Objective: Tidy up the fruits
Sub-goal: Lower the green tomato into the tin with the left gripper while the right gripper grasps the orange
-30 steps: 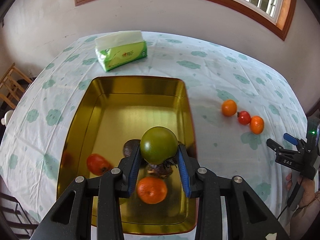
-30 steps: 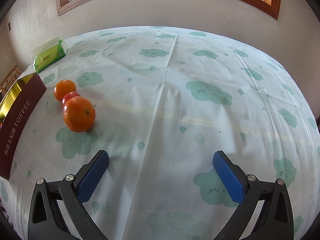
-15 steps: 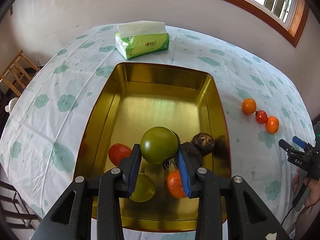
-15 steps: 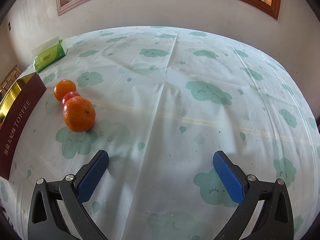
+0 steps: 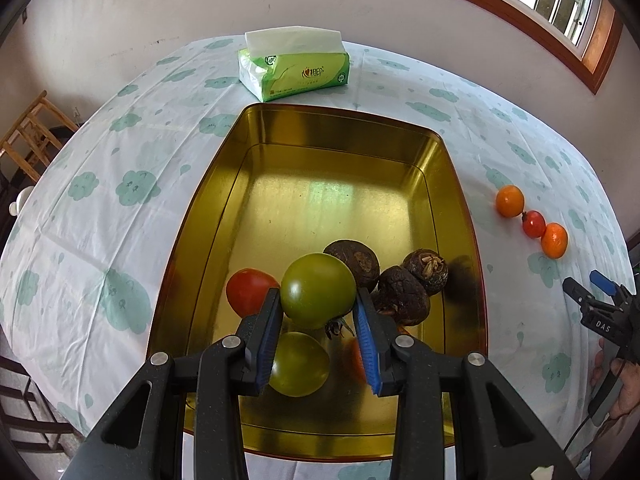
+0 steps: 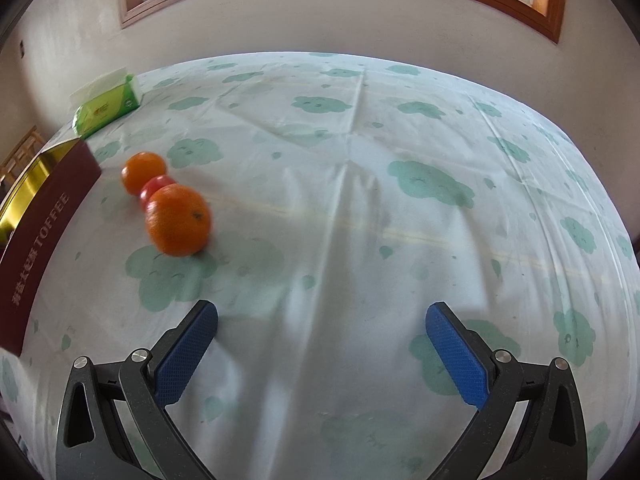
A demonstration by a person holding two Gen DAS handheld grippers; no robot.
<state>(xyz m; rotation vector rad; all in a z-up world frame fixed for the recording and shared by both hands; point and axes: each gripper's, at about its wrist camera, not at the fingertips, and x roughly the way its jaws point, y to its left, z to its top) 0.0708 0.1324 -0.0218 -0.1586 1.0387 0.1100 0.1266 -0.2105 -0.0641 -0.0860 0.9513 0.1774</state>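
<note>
My left gripper [image 5: 318, 312] is shut on a green tomato [image 5: 318, 290] and holds it above the gold tin tray [image 5: 340, 136]. In the tray lie a red tomato [image 5: 248, 294], a second green fruit [image 5: 298, 364], three dark brown round fruits [image 5: 402, 300] and an orange [image 5: 355, 356] mostly hidden behind the finger. My right gripper [image 6: 322, 338] is open and empty above the tablecloth. Ahead to its left lie two oranges [image 6: 178, 220] with a small red tomato [image 6: 158, 188] between them; they also show in the left wrist view [image 5: 554, 240].
A green tissue pack [image 5: 294, 66] sits beyond the tray; it also shows in the right wrist view [image 6: 106, 108]. The tray's maroon side wall [image 6: 40, 240] is at the left of the right wrist view. A wooden chair [image 5: 28, 140] stands off the table's left.
My left gripper has carried the green tomato forward and left over the tray, so more fruits in the tray show. My right gripper has shifted slightly towards the oranges.
</note>
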